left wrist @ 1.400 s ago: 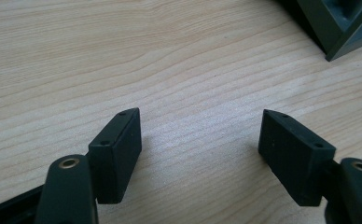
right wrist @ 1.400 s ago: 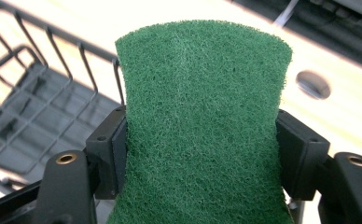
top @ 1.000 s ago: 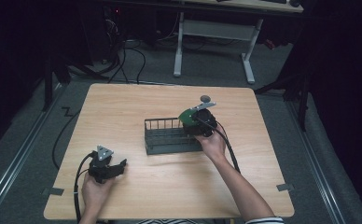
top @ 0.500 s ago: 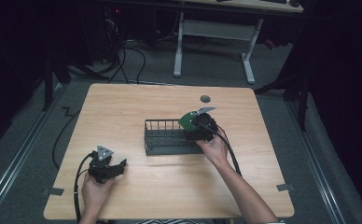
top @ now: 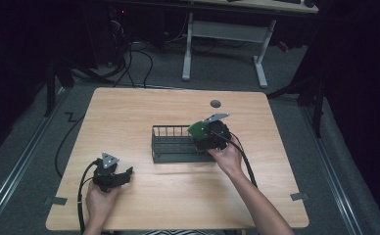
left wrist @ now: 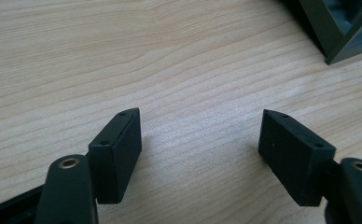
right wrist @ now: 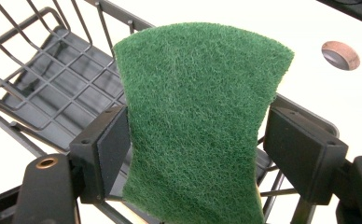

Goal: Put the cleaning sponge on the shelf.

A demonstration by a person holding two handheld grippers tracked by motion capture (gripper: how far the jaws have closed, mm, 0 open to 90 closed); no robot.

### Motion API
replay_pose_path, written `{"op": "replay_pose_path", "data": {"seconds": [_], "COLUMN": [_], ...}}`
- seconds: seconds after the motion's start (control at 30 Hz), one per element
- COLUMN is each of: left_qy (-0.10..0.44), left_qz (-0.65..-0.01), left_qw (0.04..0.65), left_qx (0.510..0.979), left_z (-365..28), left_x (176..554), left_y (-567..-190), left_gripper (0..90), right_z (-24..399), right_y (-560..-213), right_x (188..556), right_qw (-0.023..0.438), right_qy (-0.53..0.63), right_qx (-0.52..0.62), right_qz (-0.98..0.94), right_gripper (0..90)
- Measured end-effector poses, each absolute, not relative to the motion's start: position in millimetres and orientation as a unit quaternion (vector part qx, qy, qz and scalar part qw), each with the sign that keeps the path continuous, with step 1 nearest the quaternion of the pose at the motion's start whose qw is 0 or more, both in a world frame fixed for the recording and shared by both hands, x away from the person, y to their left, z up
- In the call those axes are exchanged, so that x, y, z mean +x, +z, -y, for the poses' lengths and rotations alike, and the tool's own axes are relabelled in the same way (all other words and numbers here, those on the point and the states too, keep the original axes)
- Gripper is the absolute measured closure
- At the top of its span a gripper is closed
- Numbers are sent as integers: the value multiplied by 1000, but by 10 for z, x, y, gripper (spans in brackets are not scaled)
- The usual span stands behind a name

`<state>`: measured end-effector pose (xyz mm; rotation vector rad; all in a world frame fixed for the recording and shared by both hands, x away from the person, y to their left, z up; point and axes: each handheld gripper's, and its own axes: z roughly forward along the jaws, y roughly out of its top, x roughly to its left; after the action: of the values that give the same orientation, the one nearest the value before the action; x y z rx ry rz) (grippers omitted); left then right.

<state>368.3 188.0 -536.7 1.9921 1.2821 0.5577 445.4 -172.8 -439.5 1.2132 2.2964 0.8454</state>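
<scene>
A green scouring pad (right wrist: 195, 84) stands upright between the jaws of my right gripper (right wrist: 193, 135), over the right end of a dark wire basket (right wrist: 53, 79). The jaws have just been opening; the left pad lies against the pad's edge, and a thin gap shows at the right one. In the high view the right gripper (top: 208, 137) sits at the basket's (top: 171, 147) right end with the scouring pad (top: 196, 129) at its tip. My left gripper (top: 117, 177) rests open on the table near the front left, nothing between its jaws (left wrist: 200, 126).
The wooden table (top: 144, 112) has a round cable hole (top: 215, 103) behind the basket. A corner of the basket (left wrist: 342, 32) shows at the top right of the left gripper view. Cables trail off the front edge, and a desk frame stands beyond the table.
My right gripper has sunk a little toward the basket with the scouring pad between its jaws. The left gripper has stayed where it was.
</scene>
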Motion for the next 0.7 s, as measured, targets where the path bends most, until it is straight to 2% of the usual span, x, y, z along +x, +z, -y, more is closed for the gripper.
{"op": "replay_pose_path", "data": {"seconds": [0.47,0.7], "left_qy": [215,215], "left_qz": [-495,-495], "left_qw": [346,346], "left_qx": [768,767], "left_z": [-1881,-1882], "left_x": [3684,3685], "left_y": [-5367,-5367], "left_gripper": [302,298], "right_z": [2127,2466], "right_y": [-4121,-4172], "right_x": [4222,4042], "right_qw": [208,216], "right_qy": [365,355], "right_qx": [456,467], "right_qz": [-785,-780], "right_gripper": [283,291]}}
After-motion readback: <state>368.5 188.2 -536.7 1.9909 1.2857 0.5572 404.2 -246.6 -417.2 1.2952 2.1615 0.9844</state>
